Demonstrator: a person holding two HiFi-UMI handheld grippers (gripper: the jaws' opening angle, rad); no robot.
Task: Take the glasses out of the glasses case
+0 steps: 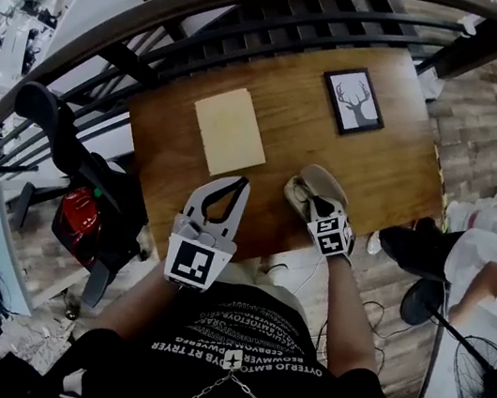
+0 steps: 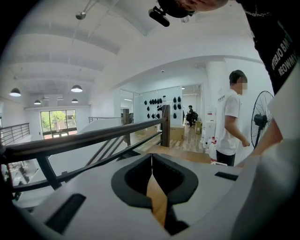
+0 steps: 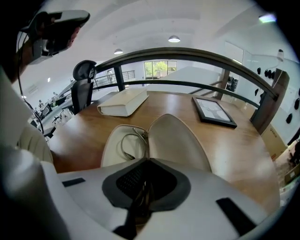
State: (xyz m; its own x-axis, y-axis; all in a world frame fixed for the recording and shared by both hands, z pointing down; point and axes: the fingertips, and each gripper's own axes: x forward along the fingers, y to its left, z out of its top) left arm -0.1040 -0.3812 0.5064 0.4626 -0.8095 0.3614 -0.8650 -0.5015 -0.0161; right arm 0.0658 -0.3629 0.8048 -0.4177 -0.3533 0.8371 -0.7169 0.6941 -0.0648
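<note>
Wooden table [image 1: 368, 167] fills the head view, with a book [image 1: 230, 130] and a framed picture [image 1: 353, 100] toward the back. The open case [image 1: 312, 187] sits at the near edge. Only the right gripper view reveals the glasses [image 3: 125, 143] in the case's left half. Right gripper [image 3: 146, 164] is clamped on a thin part of them. Left gripper [image 1: 236, 186] hangs clenched, empty.

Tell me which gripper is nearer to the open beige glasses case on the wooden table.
Right. The right gripper reaches into the beige glasses case, shut on the thin-framed glasses; the left gripper sits apart to its left, shut and empty.
</note>
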